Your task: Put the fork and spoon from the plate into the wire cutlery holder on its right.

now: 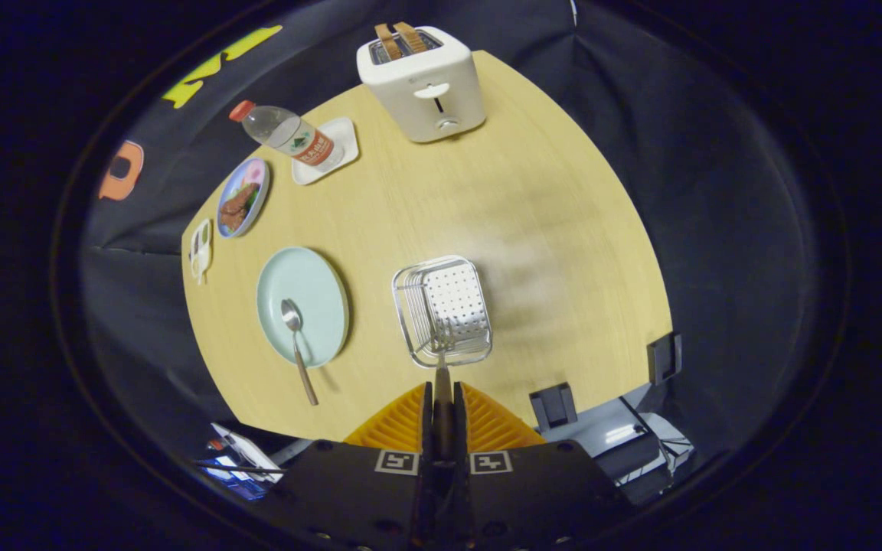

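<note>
Fork (442, 360) clamped by its handle between the closed fingers (442, 394), tines pointing to 12 o'clock over the near rim of the wire cutlery holder (443, 310). Spoon (297, 348) lying on the pale green plate (303, 306) at the holder's 9 o'clock, handle overhanging toward 6. Toaster (423, 80) far off at 12 on the worktop (533, 252).

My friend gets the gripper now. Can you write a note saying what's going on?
Gripper: shut on the fork, held by its handle, tines over the near edge of the holder.
Spoon: on the plate, left of the holder, handle sticking out over the near rim.
Done: fork lifted off the plate and carried to the holder.
Left: let the fork go into the holder, then fetch the spoon and put it in too.
</note>
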Tool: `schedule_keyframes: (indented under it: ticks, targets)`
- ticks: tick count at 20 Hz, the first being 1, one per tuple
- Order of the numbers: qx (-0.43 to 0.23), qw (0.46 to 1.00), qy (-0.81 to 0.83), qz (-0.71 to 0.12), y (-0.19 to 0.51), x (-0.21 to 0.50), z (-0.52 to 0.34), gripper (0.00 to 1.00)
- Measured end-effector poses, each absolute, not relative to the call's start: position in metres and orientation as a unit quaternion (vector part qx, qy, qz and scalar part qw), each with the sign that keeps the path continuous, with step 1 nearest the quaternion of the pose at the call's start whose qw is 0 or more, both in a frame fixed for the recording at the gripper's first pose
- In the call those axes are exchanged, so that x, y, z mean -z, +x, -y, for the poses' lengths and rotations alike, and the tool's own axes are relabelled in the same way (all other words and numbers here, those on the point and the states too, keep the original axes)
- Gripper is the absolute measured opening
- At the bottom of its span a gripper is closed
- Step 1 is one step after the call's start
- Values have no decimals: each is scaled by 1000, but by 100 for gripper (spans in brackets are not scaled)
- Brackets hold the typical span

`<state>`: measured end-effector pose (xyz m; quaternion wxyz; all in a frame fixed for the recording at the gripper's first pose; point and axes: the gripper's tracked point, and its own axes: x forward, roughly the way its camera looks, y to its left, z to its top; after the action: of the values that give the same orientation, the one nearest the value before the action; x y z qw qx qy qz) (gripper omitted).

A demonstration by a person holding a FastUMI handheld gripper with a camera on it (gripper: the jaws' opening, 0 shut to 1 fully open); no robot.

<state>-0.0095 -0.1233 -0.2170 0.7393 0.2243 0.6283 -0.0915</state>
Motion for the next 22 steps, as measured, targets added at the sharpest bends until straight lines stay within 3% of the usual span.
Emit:
schedule_keyframes:
  ticks: [2, 3, 7, 10, 15, 22]
  targets:
    - [94, 750, 228, -614, -3, 213, 124, 15]
    - [92, 755, 227, -608, -3, 212, 123, 33]
    - [82, 788, 218, -570, 9, 200, 121, 78]
    - [69, 826, 199, -522, 22, 181, 113, 87]
    - [-1, 912, 127, -390, 46, 133, 63, 92]
    - [-48, 914, 74, -397, 28, 167, -42, 92]
